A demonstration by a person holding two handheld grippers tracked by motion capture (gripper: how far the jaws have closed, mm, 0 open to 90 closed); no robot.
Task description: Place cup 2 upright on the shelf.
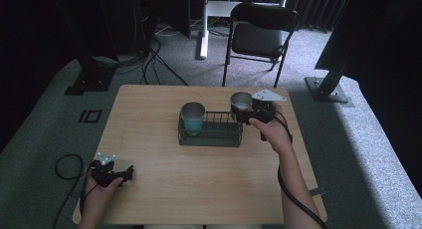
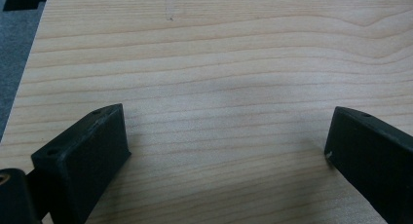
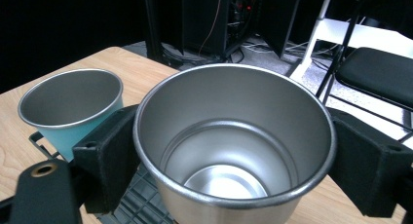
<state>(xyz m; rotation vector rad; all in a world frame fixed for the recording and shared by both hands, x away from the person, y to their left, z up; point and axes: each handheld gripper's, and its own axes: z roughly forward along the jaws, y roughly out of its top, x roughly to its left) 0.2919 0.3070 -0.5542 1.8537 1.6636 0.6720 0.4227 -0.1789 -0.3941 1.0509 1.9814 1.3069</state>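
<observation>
1. Nearest of all, in the right gripper view, sits the shiny round steel cup [image 3: 234, 146], mouth up and empty, with the right gripper's [image 3: 234, 160] black jaws pressed against its sides, so the grasp is firm.
2. From the high view that same steel cup [image 1: 241, 101] hangs at the right end of the dark wire basket [image 1: 211, 137], at or just past its rim; whether it already overlaps the basket I cannot tell. The right gripper [image 1: 247, 111] holds it above the table.
3. One teal cup with a steel lining [image 1: 193, 117] already stands upright in the left end of the basket. In the right gripper view this teal cup [image 3: 70, 107] shows just beside the held one, apart from it.
4. Over at the near left corner of the pale wooden table [image 1: 164, 179], the left gripper [image 1: 128, 173] rests low, its jaws spread wide with bare wood between them; it grips nothing.
5. By my reckoning the job is about half done: one cup is housed, the second is lifted and close. What remains is to bring it over the free right part of the basket, lower it and let go.
</observation>
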